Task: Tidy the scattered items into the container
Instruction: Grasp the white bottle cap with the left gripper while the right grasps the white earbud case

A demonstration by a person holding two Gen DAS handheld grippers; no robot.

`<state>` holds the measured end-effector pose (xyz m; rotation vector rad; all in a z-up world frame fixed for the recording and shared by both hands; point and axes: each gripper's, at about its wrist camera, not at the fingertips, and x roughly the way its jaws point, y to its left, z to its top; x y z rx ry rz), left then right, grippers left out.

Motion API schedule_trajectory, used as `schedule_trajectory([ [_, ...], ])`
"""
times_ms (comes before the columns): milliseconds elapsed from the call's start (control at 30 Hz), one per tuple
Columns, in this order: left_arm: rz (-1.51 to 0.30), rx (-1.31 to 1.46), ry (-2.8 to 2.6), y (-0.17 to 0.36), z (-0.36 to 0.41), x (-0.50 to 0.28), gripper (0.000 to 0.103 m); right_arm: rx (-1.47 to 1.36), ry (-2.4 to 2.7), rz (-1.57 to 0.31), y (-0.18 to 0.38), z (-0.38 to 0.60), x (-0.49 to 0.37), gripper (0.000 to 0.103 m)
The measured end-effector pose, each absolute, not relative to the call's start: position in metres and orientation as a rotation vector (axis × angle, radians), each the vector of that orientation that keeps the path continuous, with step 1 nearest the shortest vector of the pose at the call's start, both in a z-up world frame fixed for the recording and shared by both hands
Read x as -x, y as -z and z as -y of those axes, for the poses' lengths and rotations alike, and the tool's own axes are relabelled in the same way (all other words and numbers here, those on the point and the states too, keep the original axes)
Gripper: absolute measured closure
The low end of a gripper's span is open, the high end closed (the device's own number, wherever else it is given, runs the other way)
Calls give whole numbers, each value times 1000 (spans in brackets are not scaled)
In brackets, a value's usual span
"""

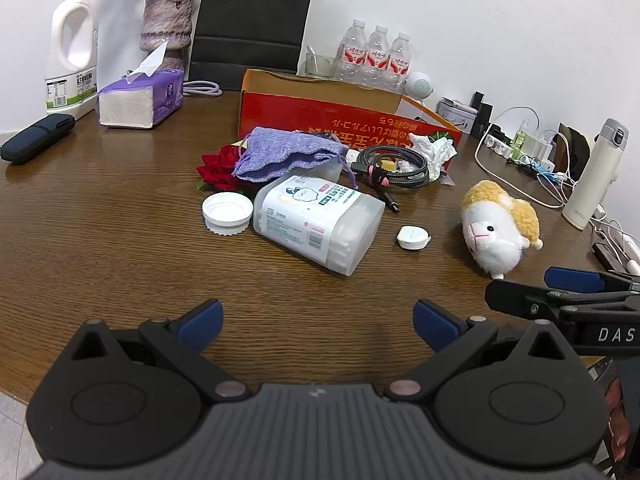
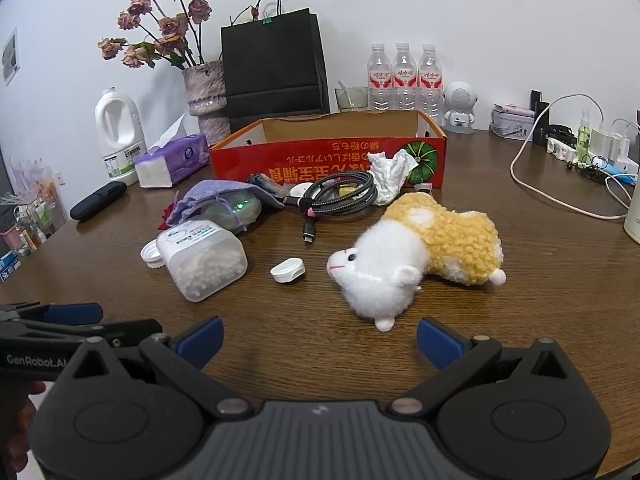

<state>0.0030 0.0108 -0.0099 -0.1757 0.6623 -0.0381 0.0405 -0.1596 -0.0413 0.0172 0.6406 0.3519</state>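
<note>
A red and orange cardboard box (image 1: 320, 114) (image 2: 320, 160) stands open at the back of the brown table. In front of it lie a purple knit pouch (image 1: 288, 152) (image 2: 216, 196), a red fabric rose (image 1: 218, 168), a coiled black cable (image 1: 394, 164) (image 2: 340, 194), crumpled white tissue (image 1: 434, 148) (image 2: 390, 174), a clear tub of cotton swabs (image 1: 320, 222) (image 2: 202, 262) on its side, a white screw lid (image 1: 227, 212) (image 2: 151, 255), a small white case (image 1: 414, 237) (image 2: 287, 270) and a yellow-white plush animal (image 1: 500, 226) (image 2: 420, 252). My left gripper (image 1: 318, 322) and right gripper (image 2: 320, 338) hang open and empty near the front edge.
Along the back wall stand a white jug (image 1: 72, 56), a tissue pack (image 1: 140, 98), a vase of dried flowers (image 2: 206, 88), a black paper bag (image 2: 276, 64) and three water bottles (image 2: 404, 76). Chargers and cables (image 2: 576, 160) crowd the right; a white flask (image 1: 596, 176) stands there.
</note>
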Motion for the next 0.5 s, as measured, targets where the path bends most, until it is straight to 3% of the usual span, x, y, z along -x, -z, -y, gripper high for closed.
schedule_trajectory([
  [500,-661,182,39,10,-14,-4,0,-11,-355,-642,42,158,-42,0],
])
